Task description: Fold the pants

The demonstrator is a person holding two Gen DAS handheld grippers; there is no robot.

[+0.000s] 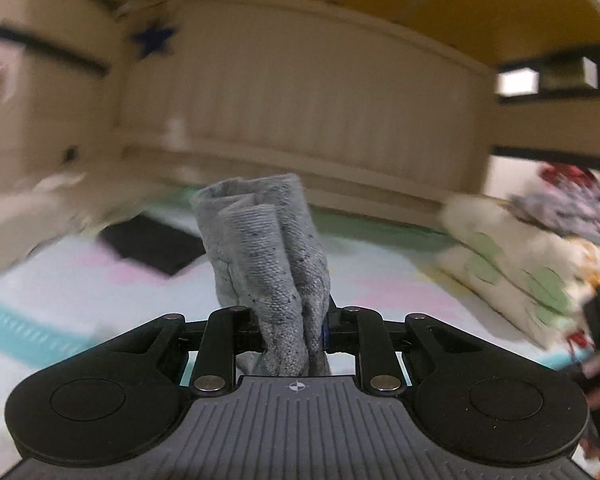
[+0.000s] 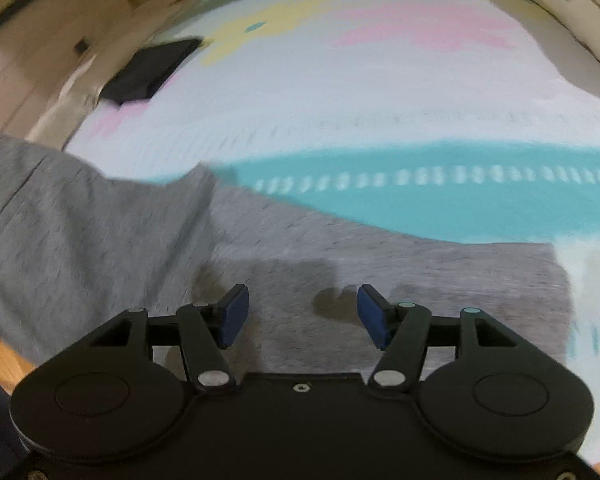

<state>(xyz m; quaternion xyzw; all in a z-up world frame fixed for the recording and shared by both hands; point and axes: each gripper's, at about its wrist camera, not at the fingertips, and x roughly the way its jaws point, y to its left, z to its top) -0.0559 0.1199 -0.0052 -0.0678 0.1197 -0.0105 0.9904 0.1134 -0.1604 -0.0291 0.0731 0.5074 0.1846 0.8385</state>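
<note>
- Grey pants [image 2: 260, 248]: in the right wrist view the knit fabric lies across the lower half of the frame, flat on the bed cover [image 2: 380, 92], with a raised fold climbing toward the left edge. Motion blur softens the weave.
- In the left wrist view a bunched section of the same grey fabric stands up at centre frame, above the cover, ribbed hem uppermost.
- Left gripper [image 1: 296, 324]: jaws closed tight on that bunch; cloth fills the gap and trails down behind the fingers toward the gripper body.
- Right gripper [image 2: 298, 316]: jaws spread wide, nothing between them. Blue pads [image 2: 234, 316] hover just over the flat grey cloth at lower centre; whether they touch it cannot be told. Dark shadows fall on the fabric below the fingers.
- Bed cover: pale, with pink and yellow patches and a teal band [image 2: 420, 192] running across mid-frame, just beyond the pants' far edge.
- Black flat item [image 2: 148, 70]: upper left of the right wrist view, on the cover, well apart from the pants.
- Stacked patterned bedding [image 1: 520, 264]: right side of the left wrist view.
- Beige panelled headboard [image 1: 300, 92]: behind, across the upper frame.
</note>
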